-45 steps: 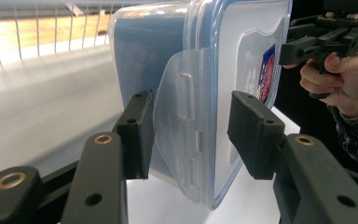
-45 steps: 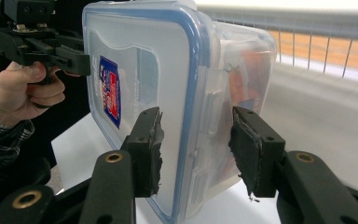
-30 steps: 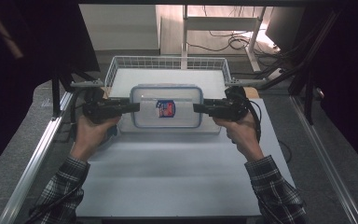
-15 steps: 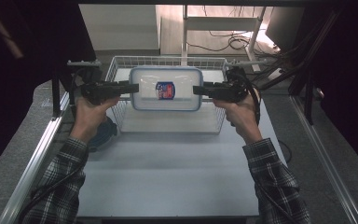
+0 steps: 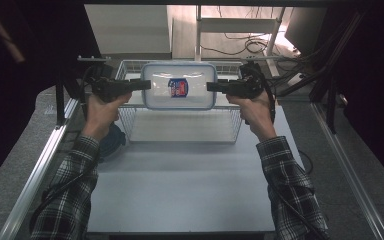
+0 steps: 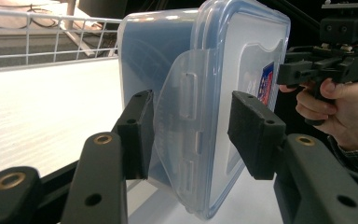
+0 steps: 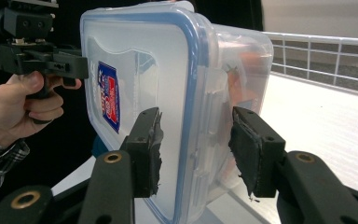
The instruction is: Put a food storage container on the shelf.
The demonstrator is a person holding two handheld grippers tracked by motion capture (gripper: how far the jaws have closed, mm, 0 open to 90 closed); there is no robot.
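A clear plastic container (image 5: 179,86) with a blue-rimmed lid and a red-and-blue label hangs level in the air over a white wire basket (image 5: 126,120). My left gripper (image 5: 147,85) is shut on its left end and my right gripper (image 5: 210,86) on its right end. In the left gripper view the pads (image 6: 137,133) clamp the container (image 6: 242,60) across a side latch, with the right gripper (image 6: 307,70) beyond. The right gripper view has its pads (image 7: 147,149) squeezing the lid edge of the container (image 7: 144,56), and the left gripper (image 7: 42,58) at the far end.
The basket stands at the far end of a white table (image 5: 180,185). A dark blue round object (image 5: 111,142) lies by the basket's near left corner, under the left forearm. Metal rails (image 5: 45,160) run along both table sides. Cables and frame legs sit behind.
Both grippers have carried the container up and away from me, from low over the table's near side of the basket to above the basket's far part.
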